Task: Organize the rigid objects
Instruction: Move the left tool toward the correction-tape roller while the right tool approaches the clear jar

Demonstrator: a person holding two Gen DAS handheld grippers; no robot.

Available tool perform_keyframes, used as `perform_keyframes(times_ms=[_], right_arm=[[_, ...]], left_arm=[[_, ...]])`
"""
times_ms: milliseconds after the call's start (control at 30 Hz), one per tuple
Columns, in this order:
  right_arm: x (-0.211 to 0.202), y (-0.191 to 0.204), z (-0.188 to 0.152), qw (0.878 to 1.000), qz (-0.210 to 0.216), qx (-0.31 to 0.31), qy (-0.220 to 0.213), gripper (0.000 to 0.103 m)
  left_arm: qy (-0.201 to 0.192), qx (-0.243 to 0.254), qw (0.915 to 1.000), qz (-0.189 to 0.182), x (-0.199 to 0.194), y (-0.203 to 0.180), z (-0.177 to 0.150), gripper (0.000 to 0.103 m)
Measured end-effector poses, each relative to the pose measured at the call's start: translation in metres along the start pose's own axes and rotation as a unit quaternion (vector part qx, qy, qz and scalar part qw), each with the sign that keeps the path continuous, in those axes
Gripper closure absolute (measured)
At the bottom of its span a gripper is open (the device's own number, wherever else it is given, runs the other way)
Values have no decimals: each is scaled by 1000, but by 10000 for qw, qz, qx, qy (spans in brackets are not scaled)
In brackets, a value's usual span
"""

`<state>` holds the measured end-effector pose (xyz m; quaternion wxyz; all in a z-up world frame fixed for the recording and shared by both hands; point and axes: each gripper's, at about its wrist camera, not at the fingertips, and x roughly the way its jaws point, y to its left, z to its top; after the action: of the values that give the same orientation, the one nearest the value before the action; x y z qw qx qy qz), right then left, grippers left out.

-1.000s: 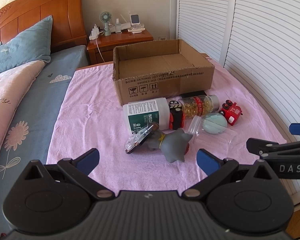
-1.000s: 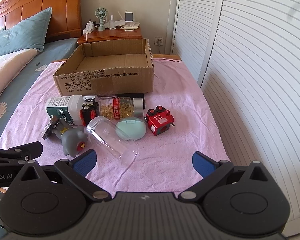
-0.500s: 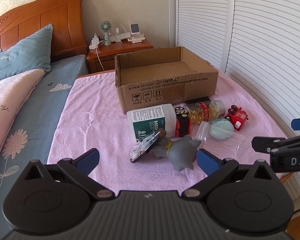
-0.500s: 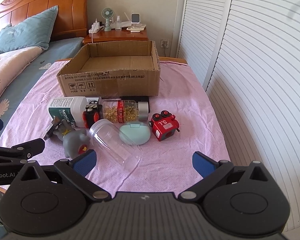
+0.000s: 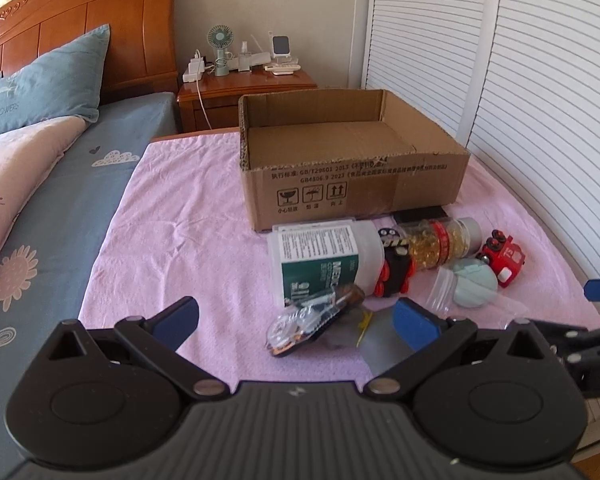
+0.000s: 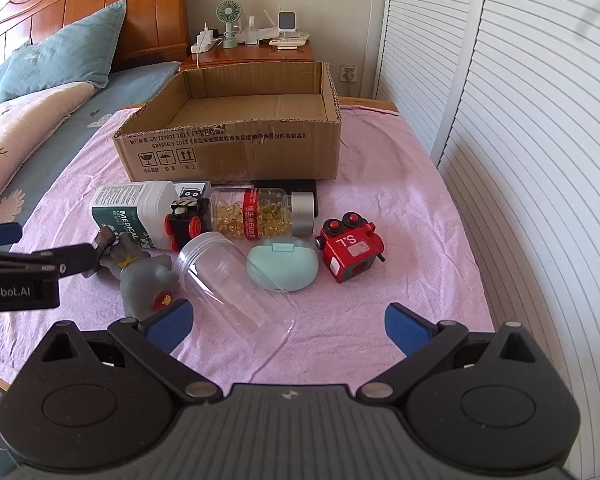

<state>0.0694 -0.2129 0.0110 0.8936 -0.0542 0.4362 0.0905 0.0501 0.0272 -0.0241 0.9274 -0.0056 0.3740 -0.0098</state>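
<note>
Starting the sort calls for one clean pick at a time, since nothing lies in the cardboard box (image 6: 236, 148) yet, as far as its visible floor shows. The left gripper (image 5: 296, 320) hovers with jaws spread wide over the near-left end of the cluster on the pink cloth (image 6: 400, 184); the right gripper (image 6: 286, 322) is likewise spread wide, empty, near the clear plastic jar (image 6: 228, 276). Working left to right, a sensible first pick for the left gripper is the correction-tape dispenser (image 5: 304, 326), which touches the grey rubber toy (image 6: 144, 276); a low approach that straddles its narrow body alone should keep the toy from being dragged along. The clear jar lies on its side and may roll, so a grip across its body rather than its rim looks safer. Count, left to right: one white medical bottle (image 6: 130, 212), one tape dispenser, one grey toy, one black toy car with red wheels (image 6: 184, 220), one clear jar, one capsule bottle (image 6: 260, 212), one mint-green oval case (image 6: 282, 266), one red toy engine (image 6: 350, 246), plus one flat black item (image 6: 296, 186) touching the box front, too hidden to identify. All lie just in front of the box.
</note>
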Motion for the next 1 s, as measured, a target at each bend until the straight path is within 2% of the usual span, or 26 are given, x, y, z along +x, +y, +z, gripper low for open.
perform_keyframes(times_ms=[267,467,600,733,1000], right_arm=[[11,-6,9,10000,45,30,69,0],[15,-6,13,9999,62,38,95,0],[19,-3,16,9999,27,-7,145,0],[23,2,19,9998,-17,-108,175,0],[40,22,41,9995,26,-304,53,0]], left_arm=[[261,-82,9996,20,38,3,9,1],[437,-187,9988,76,44,19,3,1],[416,-283,9987,52,43,30,1,0],[471,-287,9981,288,44,39,-2,1],[589,-271,9975,-287,34,44,-15,1]])
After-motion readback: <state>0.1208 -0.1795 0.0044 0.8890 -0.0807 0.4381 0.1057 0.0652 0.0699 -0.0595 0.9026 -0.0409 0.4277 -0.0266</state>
